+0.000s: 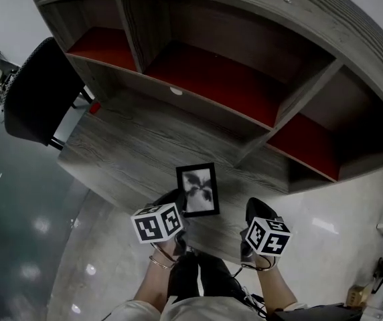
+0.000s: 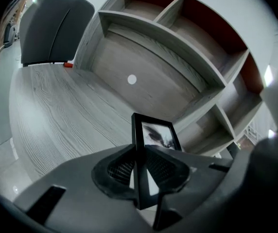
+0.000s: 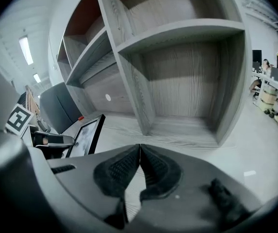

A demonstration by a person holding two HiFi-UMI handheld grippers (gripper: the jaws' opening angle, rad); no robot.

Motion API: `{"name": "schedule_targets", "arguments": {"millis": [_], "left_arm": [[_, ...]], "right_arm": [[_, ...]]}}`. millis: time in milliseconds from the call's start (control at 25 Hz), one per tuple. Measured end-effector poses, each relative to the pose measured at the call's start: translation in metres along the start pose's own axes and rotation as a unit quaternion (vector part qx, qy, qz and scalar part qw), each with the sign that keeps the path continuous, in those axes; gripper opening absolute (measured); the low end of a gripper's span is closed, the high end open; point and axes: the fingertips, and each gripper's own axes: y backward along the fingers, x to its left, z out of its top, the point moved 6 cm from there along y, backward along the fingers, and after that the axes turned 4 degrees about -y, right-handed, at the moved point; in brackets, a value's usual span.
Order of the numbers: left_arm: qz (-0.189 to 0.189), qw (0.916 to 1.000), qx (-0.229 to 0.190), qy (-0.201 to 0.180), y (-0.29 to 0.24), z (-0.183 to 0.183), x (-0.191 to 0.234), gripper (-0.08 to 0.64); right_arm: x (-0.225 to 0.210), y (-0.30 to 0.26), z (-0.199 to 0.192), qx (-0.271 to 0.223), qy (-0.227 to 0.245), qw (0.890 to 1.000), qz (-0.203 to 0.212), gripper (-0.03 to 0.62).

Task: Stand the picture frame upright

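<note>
A small black picture frame [image 1: 198, 190] with a grey flower print hangs tilted over the grey wooden desk [image 1: 124, 152]. My left gripper [image 1: 178, 214] is shut on the frame's near left edge. In the left gripper view the frame [image 2: 154, 135] sticks up from between the pads [image 2: 121, 168], clamped edge-on [image 2: 140, 178]. My right gripper [image 1: 252, 225] floats to the frame's right, apart from it. Its jaws [image 3: 139, 155] are shut with nothing between them. The right gripper view shows the frame [image 3: 86, 136] at the left, held by the other gripper.
An open shelf unit [image 1: 245, 65] with red-backed compartments stands at the back of the desk. A black chair [image 1: 41, 89] sits at the desk's left end beside a small red object [image 1: 95, 108]. The desk's near edge runs just under both grippers; shiny floor [image 1: 24, 233] lies left.
</note>
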Motion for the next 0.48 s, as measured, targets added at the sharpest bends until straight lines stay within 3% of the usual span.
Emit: {"name": "schedule_targets", "arguments": {"millis": [480], "left_arm": [[-0.048,0.9964,-0.036,-0.06,0.038,0.028,-0.052,0.076]], "right_arm": [[0.02,0.053,0.048,-0.088,0.006,0.996,-0.009,0.032]]}}
